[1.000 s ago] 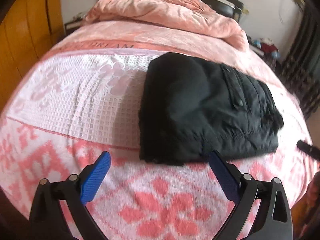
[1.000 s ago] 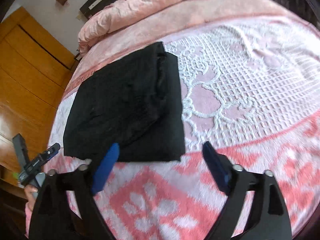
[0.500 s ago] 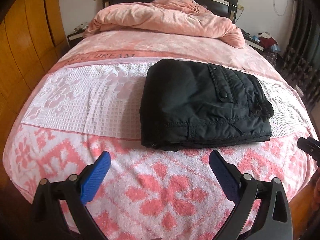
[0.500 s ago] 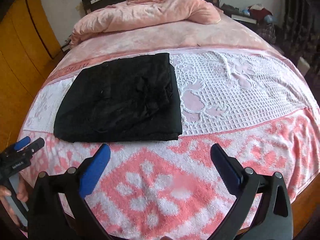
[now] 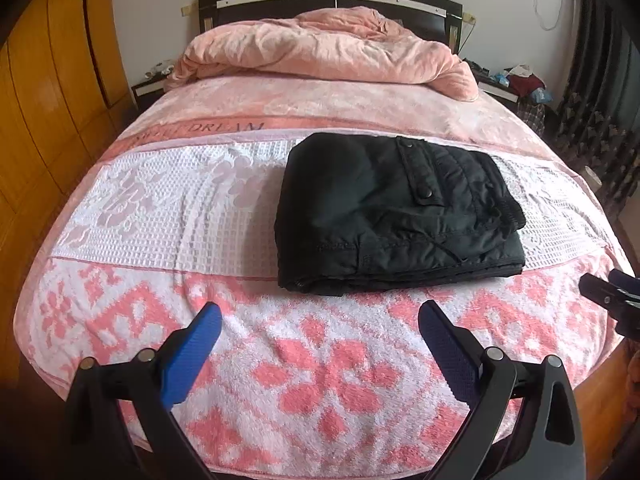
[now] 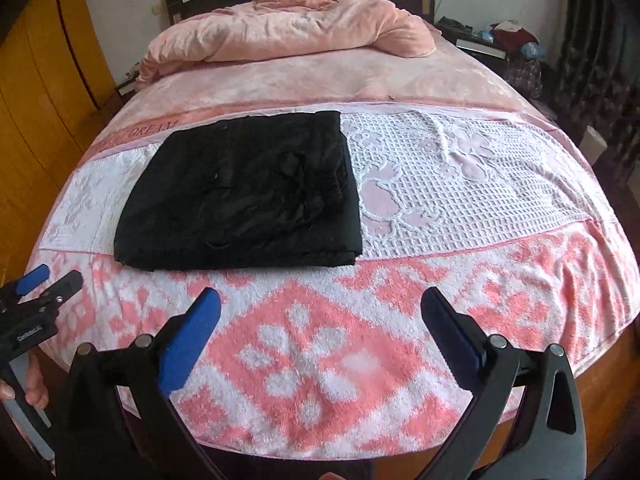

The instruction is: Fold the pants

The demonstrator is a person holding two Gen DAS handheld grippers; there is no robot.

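Black padded pants (image 5: 396, 216), folded into a thick rectangular bundle, lie on the white waffle-weave band of the pink-and-white flowered bed cover (image 5: 320, 364) — right of centre in the left wrist view, left of centre in the right wrist view. A snap-button flap faces up near the middle of the bundle; stacked layer edges show along its near side. By the look of it the fabric is soft, slightly puffy and a little slick, light for its bulk; the layers would probably slide over one another and the bundle spring open if pinched at one corner only. Best hold, in my judgement: the near edge, taking all the layers at once, one grip toward each near corner. The fold looks complete or nearly so. Left hand-held gripper (image 5: 320, 324): blue pads spread wide, nothing between them, hovering above the flowered cover on the near side of the pants, not touching them. Right hand-held gripper (image 6: 320, 312): jaws at full spread, empty, likewise over the flowered border, apart from the bundle. Each shows at the edge of the other's view, with fingers of the person's hand (image 6: 24, 384) on the left handle. Crumpled pink plush duvet (image 5: 320, 52) heaped at the far end, against the dark headboard.
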